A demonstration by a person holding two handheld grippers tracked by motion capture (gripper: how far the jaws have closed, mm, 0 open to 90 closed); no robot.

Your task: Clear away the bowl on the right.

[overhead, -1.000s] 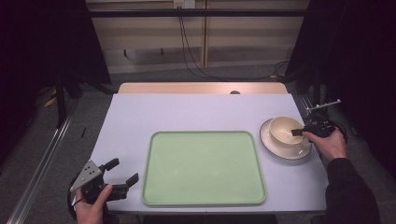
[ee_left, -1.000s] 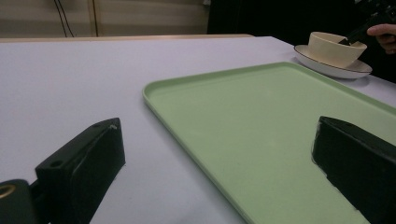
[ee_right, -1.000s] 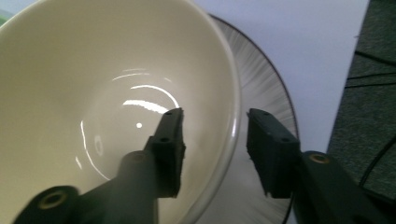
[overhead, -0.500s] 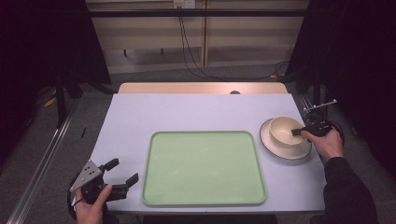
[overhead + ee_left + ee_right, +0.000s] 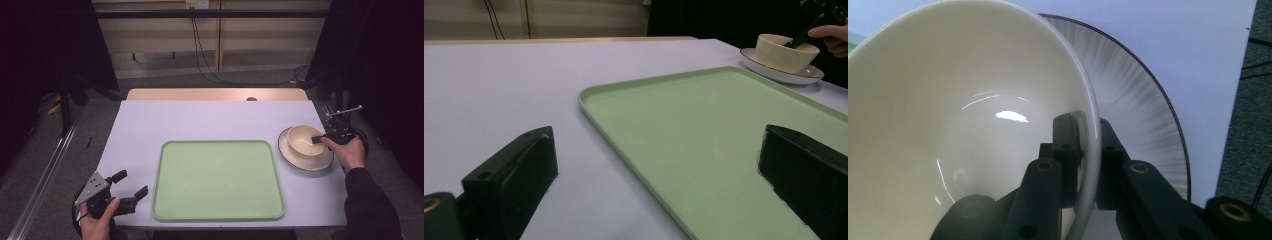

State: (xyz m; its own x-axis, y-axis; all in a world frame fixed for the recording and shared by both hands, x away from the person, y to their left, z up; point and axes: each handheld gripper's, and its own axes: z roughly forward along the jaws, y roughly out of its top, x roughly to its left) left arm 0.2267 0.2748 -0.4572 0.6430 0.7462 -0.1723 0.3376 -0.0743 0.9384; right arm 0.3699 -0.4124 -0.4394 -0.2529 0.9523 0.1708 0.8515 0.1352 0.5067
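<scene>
Cream bowl [image 5: 305,140] sits on a dark-rimmed plate [image 5: 320,163] at the table's right edge, just right of the green tray [image 5: 218,180]; right gripper [image 5: 320,138] has just been closing and now pinches the bowl's near rim, one jaw inside, one outside, seen close in the right gripper view [image 5: 1087,150]; left gripper [image 5: 131,186] rests at the table's [image 5: 200,120] front-left corner beside the tray, jaws spread wide, nothing between them
</scene>
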